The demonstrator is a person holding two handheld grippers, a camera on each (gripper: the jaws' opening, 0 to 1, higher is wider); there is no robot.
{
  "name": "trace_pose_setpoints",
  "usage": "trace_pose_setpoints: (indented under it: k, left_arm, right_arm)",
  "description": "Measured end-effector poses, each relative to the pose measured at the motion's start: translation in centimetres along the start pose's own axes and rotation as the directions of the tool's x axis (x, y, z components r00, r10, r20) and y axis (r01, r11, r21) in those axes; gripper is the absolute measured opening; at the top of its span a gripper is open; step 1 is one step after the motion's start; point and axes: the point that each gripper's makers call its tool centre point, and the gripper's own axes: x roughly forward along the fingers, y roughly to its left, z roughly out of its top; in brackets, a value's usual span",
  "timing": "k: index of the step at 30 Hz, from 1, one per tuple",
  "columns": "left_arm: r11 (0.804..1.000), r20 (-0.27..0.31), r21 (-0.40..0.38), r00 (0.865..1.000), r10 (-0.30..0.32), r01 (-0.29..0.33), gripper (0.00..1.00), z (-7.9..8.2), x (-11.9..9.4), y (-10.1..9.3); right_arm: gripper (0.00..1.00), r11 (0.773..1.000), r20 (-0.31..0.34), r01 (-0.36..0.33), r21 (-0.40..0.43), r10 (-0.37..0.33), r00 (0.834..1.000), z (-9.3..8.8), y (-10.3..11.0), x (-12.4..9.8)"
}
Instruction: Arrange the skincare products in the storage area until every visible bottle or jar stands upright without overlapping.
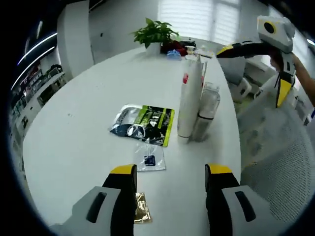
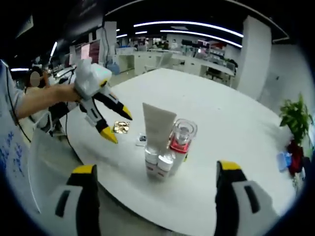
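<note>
Skincare products stand clustered near the tabletop (image 1: 74, 137) edge: a tall white tube (image 1: 189, 98) upright on its cap, long axis vertical, and touching it a clear pump bottle (image 1: 206, 110), also upright. We hold both tongs clear of them. Our left gripper (image 1: 171, 179) hangs released, jaws apart, short of the cluster; our right gripper (image 2: 153, 179) likewise gapes, empty. Flat sachets (image 1: 143, 124) lie beside the tube, a gold packet (image 1: 142, 207) near the left jaw. A potted plant (image 1: 155, 33) stands at the far edge.
</note>
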Motion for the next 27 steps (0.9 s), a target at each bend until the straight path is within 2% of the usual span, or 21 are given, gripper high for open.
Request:
trace_pose_setpoints:
  k: [5,13,17,21,27]
  left_arm:
    - [1.0,-0.016,0.006,1.0,-0.02,0.02,0.38,-0.1,2.3,1.3]
    - [1.0,-0.048,0.013,0.999,-0.017,0.017,0.32,-0.4,4.9,2.4]
    - [1.0,-0.063,-0.009,0.998,-0.009,0.008,0.29,-0.8,5.4,3.0]
    - [1.0,-0.11,-0.006,0.994,0.007,-0.008,0.27,-1.6,5.7,3.4]
    - [0.998,-0.136,0.01,0.989,0.055,-0.054,0.25,-2.4,5.0,4.1]
  right_arm:
    - [1.0,1.0,-0.028,0.027,0.009,-0.026,0.999,-0.1,0.0,-0.1]
    - [1.0,0.998,-0.026,0.052,0.029,-0.052,0.998,0.1,-0.5,-0.1]
    - [1.0,0.999,-0.02,0.044,0.022,-0.043,0.999,0.2,-1.0,0.1]
    - [1.0,0.999,-0.017,0.029,0.017,-0.029,0.999,0.3,-1.6,0.3]
    - [1.0,1.0,-0.01,-0.016,-0.024,0.016,1.0,0.4,-3.1,0.2]
